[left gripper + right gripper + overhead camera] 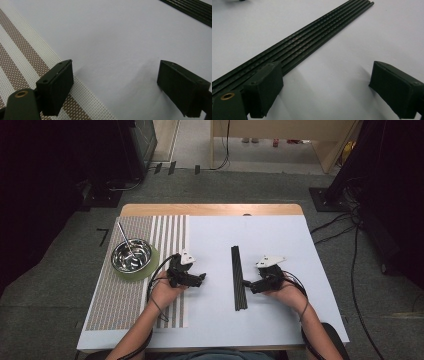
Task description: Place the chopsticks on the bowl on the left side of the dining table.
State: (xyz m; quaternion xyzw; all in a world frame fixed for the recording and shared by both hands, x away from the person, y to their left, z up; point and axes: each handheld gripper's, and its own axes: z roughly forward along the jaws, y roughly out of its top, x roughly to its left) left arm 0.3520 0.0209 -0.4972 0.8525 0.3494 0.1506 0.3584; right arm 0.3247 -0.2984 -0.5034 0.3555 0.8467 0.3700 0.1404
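Observation:
A long black ribbed strip lies lengthwise on the white table sheet, between both hands. My left gripper hovers left of it over the sheet's bare part, jaws wide apart and empty, with the woven mat's edge under its left jaw. My right gripper sits just right of the strip, open and empty; its left jaw is beside the strip. A steel bowl with a metal utensil in it stands on a green coaster on the mat.
A striped brown-and-white woven mat covers the table's left part. The wooden table edge shows at the far side. Cables trail on the grey floor to the right.

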